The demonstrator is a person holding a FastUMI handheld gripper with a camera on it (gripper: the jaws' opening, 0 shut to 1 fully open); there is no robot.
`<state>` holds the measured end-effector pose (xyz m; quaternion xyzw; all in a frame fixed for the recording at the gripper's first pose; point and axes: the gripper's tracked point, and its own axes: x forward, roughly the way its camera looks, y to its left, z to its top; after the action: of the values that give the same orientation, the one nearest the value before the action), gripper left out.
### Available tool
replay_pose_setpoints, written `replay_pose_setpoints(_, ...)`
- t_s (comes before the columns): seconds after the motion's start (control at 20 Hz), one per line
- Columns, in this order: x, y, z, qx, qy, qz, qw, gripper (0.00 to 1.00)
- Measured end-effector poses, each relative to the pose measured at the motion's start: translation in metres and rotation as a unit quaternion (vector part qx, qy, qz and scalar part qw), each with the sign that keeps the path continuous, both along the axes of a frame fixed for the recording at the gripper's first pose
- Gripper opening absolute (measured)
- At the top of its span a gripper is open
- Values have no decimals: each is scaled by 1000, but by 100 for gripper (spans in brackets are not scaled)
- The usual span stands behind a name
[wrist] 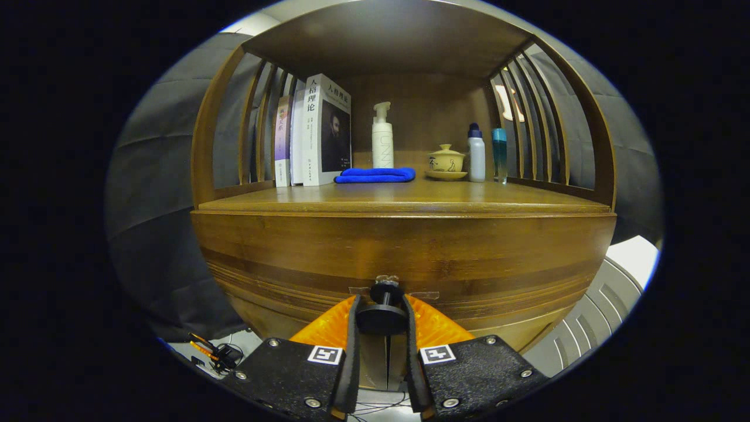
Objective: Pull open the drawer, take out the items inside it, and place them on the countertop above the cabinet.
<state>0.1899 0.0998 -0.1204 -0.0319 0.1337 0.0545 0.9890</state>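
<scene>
the hand-held gripper (382,346) sits right at the drawer (404,258) front, its two fingers closed in around the dark round knob (382,316) — the knob's disc lies between them and both appear to press its sides, so i judge the hold is made, though the contact itself is partly hidden by the fingers. the knob's short stem runs straight back into the drawer face, in line with the fingers, so the pull that the task calls for is directly backward along the gripper's own axis, away from the cabinet. any sideways drift could slip the disc out of the grip.

the drawer looks fully shut; its front is flush under the wooden top (404,202), and what lies inside cannot be seen. that top is where the items are meant to go. it lies above and beyond the fingers, and its back part already holds some books (319,132), a folded blue cloth (376,174), a pump bottle (382,138), a lidded cup on a saucer (446,161) and two small bottles (486,153) — the front strip is bare.
</scene>
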Motion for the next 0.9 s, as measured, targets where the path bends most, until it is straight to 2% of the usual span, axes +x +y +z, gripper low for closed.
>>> replay_pose_setpoints(0.9, -70, -3, 2, 23, 16, 4, 1000, 34)
